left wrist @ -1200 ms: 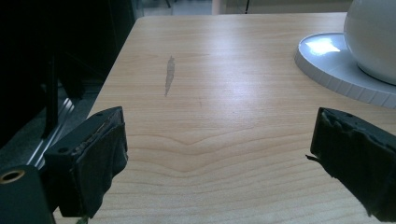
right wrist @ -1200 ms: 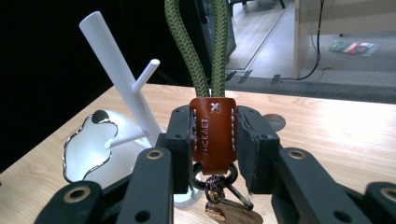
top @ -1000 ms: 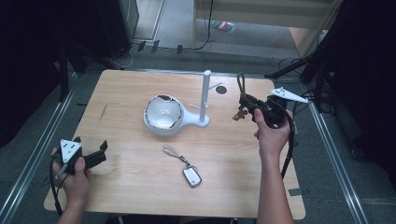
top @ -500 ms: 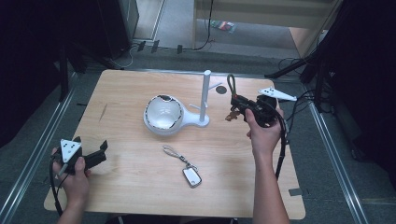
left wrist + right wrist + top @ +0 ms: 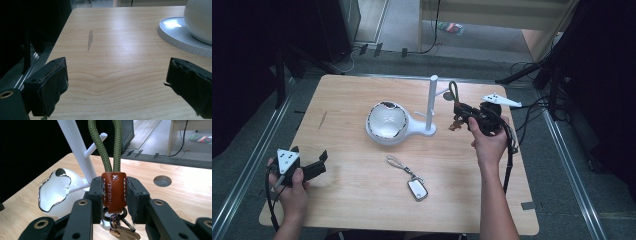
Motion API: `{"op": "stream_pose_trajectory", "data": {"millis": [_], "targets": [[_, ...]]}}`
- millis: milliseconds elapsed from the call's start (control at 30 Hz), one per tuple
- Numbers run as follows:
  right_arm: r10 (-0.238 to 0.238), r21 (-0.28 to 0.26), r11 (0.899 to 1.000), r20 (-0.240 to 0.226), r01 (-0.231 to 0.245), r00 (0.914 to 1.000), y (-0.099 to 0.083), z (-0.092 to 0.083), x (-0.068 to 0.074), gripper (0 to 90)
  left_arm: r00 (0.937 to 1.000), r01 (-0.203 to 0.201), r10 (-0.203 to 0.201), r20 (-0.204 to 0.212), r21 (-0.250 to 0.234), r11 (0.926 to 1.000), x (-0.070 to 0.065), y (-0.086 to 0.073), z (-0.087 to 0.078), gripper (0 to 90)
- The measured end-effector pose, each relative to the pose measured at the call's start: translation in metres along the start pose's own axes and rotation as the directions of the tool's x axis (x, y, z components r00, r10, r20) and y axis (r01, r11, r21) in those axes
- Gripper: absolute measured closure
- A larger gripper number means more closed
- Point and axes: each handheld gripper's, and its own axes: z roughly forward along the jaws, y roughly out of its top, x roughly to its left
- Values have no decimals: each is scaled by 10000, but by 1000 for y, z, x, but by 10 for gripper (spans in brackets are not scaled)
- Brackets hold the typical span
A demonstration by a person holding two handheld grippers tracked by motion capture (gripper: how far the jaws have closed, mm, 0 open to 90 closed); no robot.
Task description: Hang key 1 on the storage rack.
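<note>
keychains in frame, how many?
2. One green-rope keychain with a brown leather tab is clamped in the right gripper, beside the white stand. The other keychain lies flat on the table, nearer the person.

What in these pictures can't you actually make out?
- Key under the leather tab: cut off by the right gripper view's bottom edge, behind the right hand-held gripper.
- White key tag: too small to read in the high view.
- Bowl: cropped in the left gripper view.

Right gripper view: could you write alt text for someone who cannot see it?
Two black jaws clamp the brown leather tab of a green cord loop, keys hanging below. Behind stand a white peg stand and a white dish on a wooden table.
</note>
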Motion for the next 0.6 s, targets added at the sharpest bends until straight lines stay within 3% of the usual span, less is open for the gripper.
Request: {"op": "stream_pose_trajectory", "data": {"millis": [600], "targets": [[-57,327,9994,-72,59,10000,-3,13,4,689,10000,-20,20,34,13,10000,0,0,0,42]]}}
